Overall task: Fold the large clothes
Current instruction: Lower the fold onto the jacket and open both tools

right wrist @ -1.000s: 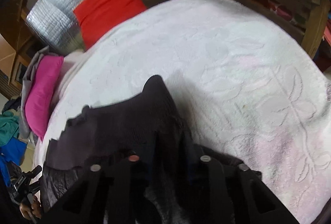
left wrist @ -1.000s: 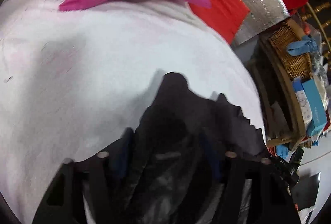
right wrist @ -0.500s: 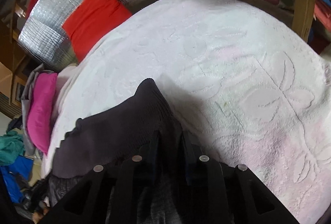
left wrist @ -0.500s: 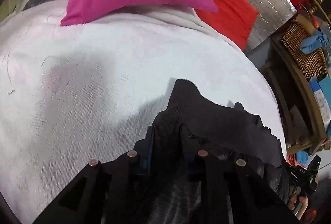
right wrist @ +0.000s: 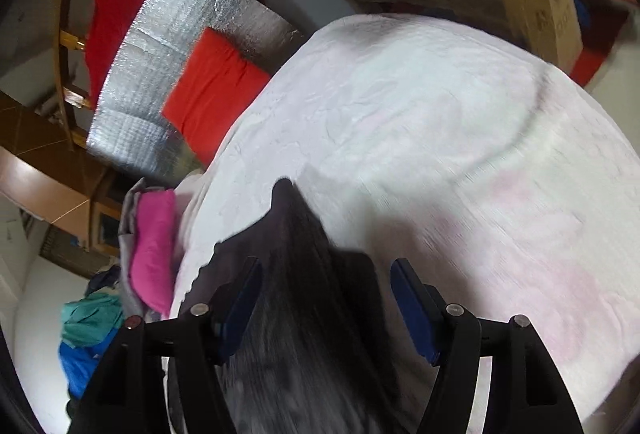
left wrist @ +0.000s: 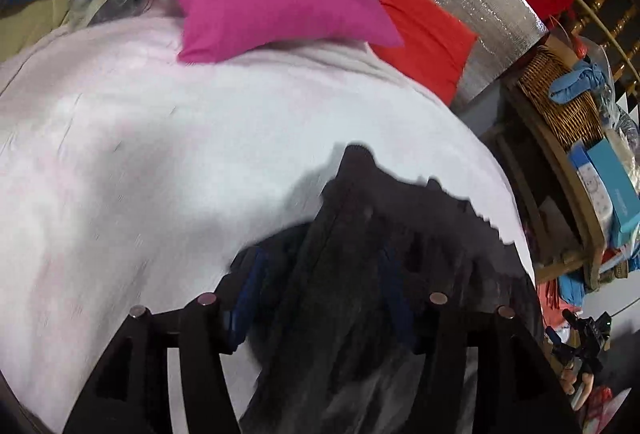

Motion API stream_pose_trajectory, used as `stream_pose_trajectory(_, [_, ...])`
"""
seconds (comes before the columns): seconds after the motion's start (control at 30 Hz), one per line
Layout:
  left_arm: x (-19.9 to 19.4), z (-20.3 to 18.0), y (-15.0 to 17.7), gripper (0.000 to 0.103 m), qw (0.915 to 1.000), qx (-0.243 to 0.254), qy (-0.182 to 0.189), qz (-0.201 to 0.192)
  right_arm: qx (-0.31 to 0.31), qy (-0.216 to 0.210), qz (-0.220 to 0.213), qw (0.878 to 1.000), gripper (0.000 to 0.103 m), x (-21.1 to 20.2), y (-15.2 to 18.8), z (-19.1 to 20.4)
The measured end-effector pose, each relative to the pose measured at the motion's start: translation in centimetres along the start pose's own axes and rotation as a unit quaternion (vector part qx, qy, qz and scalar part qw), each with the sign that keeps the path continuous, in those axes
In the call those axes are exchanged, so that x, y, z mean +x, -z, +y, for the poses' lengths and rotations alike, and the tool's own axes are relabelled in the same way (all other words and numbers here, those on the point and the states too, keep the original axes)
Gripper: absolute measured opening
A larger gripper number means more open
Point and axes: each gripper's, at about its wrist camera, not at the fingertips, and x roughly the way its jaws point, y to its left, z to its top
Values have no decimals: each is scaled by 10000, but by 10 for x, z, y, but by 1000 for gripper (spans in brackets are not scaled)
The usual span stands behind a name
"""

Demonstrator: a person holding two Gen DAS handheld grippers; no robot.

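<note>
I'm opening both jaws: the dark garment (right wrist: 296,274) runs straight ahead between my right gripper (right wrist: 326,298) and left gripper (left wrist: 320,298), pads clear.

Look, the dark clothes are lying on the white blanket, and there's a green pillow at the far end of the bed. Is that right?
Almost. The pillow at the far end is bright pink, not green; the left wrist view shows it best, and the right wrist view shows it at the bed's edge. The rest holds: the dark clothes do lie on the white blanket.
</note>
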Motion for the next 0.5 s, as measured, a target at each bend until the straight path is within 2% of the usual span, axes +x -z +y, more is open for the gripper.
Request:
stream_pose_trajectory(0.13, [-11, 26, 18, 63, 9985, -362, 318, 241, 277, -178, 406, 9986, 70, -1, 13, -29])
stream_pose_trajectory(0.23, [-16, 36, 30, 63, 9979, -452, 325, 318, 286, -192, 547, 9979, 70, 0, 20, -35])
stream_pose_trajectory(0.37, [-15, 33, 45, 65, 9976, -353, 310, 513, 32, -453, 864, 9952, 70, 9, 29, -24])
stream_pose_trajectory(0.43, [-6, 27, 52, 65, 9971, -200, 208, 701, -123, -218, 969, 9950, 70, 18, 35, -17])
stream_pose_trajectory(0.47, [-1, 25, 54, 65, 9970, -153, 166, 736, -254, 34, 986, 9948, 69, 24, 39, -13])
stream_pose_trajectory(0.5, [2, 22, 56, 65, 9970, -93, 141, 750, -441, 267, 1051, 9931, 60, 31, 43, -8])
